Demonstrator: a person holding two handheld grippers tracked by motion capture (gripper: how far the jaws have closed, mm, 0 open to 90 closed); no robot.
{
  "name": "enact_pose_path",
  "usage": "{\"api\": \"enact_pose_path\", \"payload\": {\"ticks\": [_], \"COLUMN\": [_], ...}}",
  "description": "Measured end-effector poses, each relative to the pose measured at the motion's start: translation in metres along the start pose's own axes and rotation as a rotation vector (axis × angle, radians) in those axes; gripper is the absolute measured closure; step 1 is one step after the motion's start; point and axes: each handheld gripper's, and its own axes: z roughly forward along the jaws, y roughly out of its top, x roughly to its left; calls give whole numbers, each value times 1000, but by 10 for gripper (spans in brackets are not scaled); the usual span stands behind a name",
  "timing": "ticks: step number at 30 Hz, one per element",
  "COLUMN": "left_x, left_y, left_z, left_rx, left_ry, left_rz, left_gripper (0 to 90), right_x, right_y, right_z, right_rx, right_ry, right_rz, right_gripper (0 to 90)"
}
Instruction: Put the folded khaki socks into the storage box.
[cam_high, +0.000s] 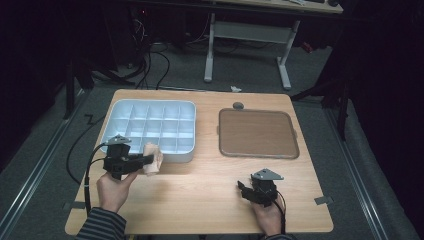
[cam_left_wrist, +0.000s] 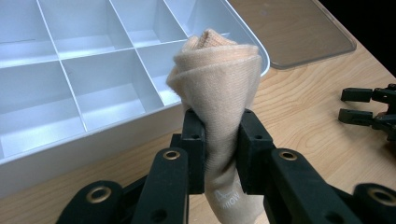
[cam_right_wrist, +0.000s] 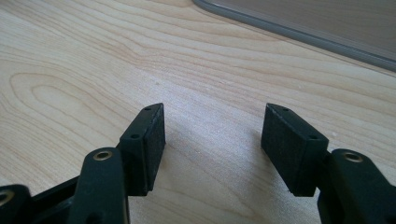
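At the left of the high view, the left gripper (cam_high: 148, 160) sits in the person's left hand (cam_high: 114, 189) just below the lower left corner of a pale blue compartment tray (cam_high: 114, 111), its jaws clamped on a rolled peach-coloured sock (cam_high: 153, 159). In the left gripper view the sock (cam_left_wrist: 219, 88) rises between the two black jaws, pinched at its narrow middle and flaring into a rolled top that stands in front of the tray's near rim (cam_left_wrist: 93, 140), beside the tray's nearest corner compartment; faint lettering shows low on the fabric. The tray fills the upper left of the wooden table (cam_high: 200, 185), divided into a grid of rectangular cells. Right of centre, in the upper right of the table, lies a flat clear lid (cam_high: 257, 133) with rounded corners, well apart from the tray. A small dark round object (cam_high: 238, 105) rests just above the lid's top edge. Lower right, the right gripper (cam_high: 242, 189) rests in the person's right hand (cam_high: 270, 215), its jaws spread apart with nothing between them. In the right gripper view the two pads (cam_right_wrist: 152, 144) stand wide over bare wood grain, with the lid's edge (cam_right_wrist: 299, 32) crossing the upper right corner.
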Motion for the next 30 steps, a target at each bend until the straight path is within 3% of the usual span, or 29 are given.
{"api": "enact_pose_path", "payload": {"ticks": [18,30], "left_x": [7,15], "left_y": [16,20], "left_z": [6,10], "left_rx": [31,33], "left_ry": [10,5], "left_rz": [11,-12], "left_gripper": [759,759], "right_x": [0,0], "right_y": [0,0], "right_z": [0,0], "right_rx": [0,0], "right_ry": [2,2], "right_rz": [5,5], "right_gripper": [399,399]}}
